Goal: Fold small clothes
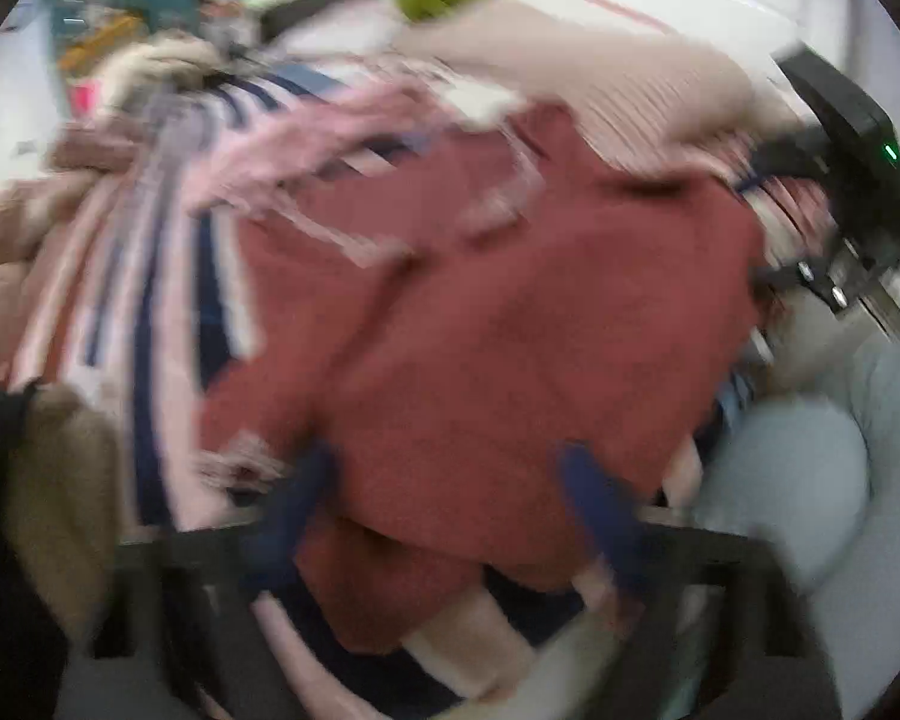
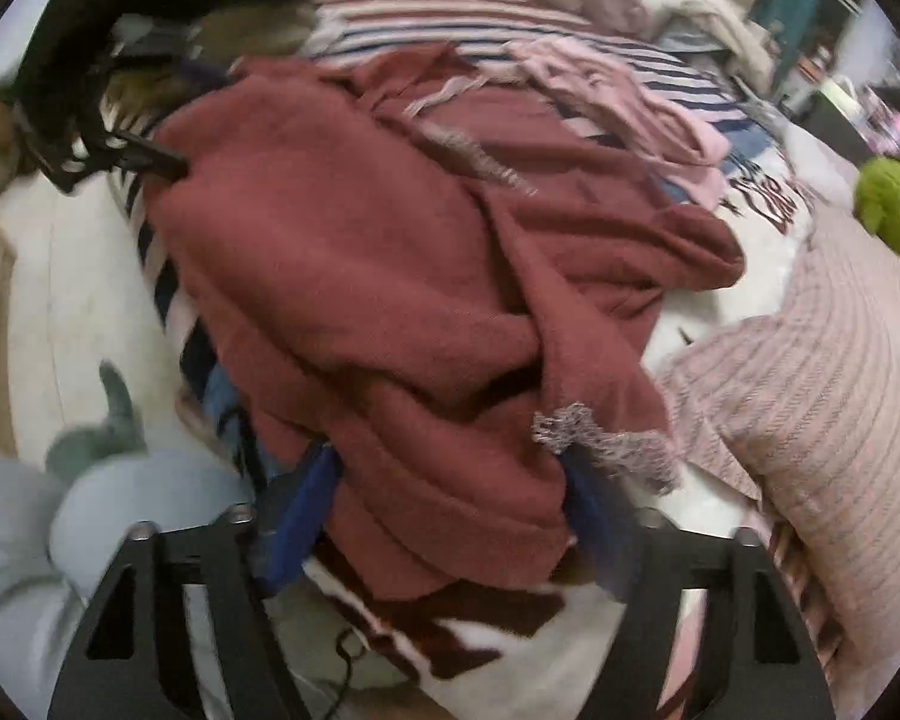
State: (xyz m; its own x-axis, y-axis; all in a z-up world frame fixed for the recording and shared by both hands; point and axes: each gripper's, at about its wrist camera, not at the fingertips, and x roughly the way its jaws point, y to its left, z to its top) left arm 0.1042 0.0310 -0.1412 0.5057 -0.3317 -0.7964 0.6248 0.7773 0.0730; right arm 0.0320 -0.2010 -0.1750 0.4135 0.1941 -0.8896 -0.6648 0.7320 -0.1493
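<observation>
- Centrally, a dark red garment (image 2: 390, 276) with a pale fringed edge lies crumpled on the bed, over a striped blanket (image 2: 450, 30).
- Right gripper (image 2: 450, 504): its blue fingers (image 2: 297, 516) stand apart, with the garment's near edge between them; I cannot tell whether they press it.
- Left gripper (image 1: 450, 516): badly blurred, fingers (image 1: 600, 516) spread over the same red cloth, grip unclear.
- A ribbed pink pillow (image 2: 822, 396) lies just beside the garment; a green plush toy (image 2: 894, 210) sits beyond.

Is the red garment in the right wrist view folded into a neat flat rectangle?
No, the red garment lies crumpled in thick uneven folds, with a frayed edge hanging loose.
</observation>
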